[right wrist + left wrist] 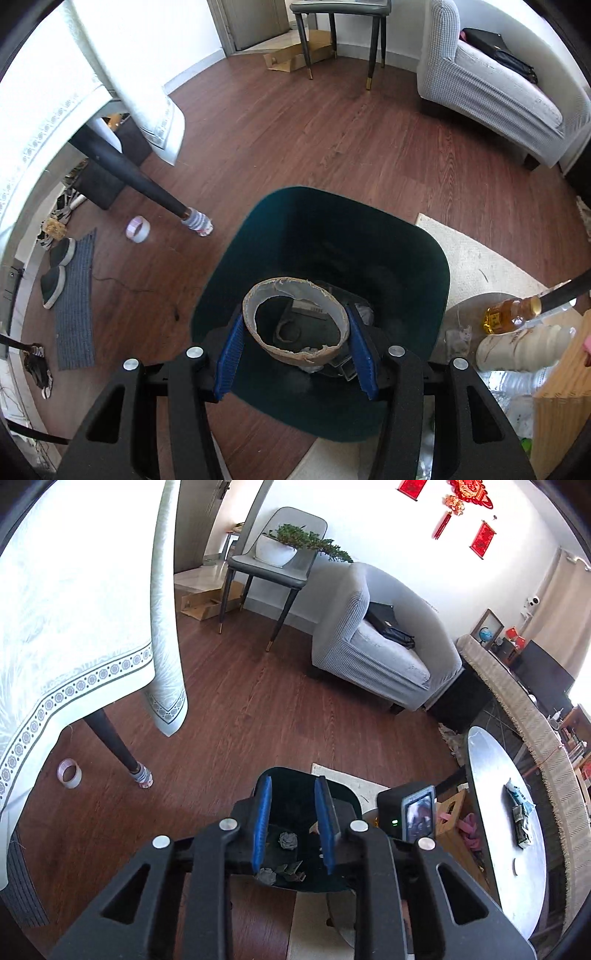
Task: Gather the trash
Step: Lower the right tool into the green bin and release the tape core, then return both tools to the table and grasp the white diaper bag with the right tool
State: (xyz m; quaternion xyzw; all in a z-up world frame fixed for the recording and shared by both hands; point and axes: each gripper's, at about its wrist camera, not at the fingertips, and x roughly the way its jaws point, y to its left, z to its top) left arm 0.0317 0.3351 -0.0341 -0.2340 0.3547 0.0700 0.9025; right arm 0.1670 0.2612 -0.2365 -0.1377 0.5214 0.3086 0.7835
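The right claw (pixel 297 341) pinches a cardboard ring (pixel 295 321) over the bin (pixel 424 266); the left claw (pixel 293 827) is nearly closed, empty. A tape roll (pixel 137 229) remains at ten o'clock.

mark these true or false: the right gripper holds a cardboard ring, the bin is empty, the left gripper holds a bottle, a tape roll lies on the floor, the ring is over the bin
1. The right gripper holds a cardboard ring. True: its blue pads press on the ring's two sides.
2. The dark green bin is empty. False: crumpled scraps already lie at its bottom.
3. The left gripper holds a bottle. False: nothing is between its pads.
4. A tape roll lies on the wooden floor. True: it lies near the table leg.
5. The ring is over the bin. True: it hangs above the bin's opening.
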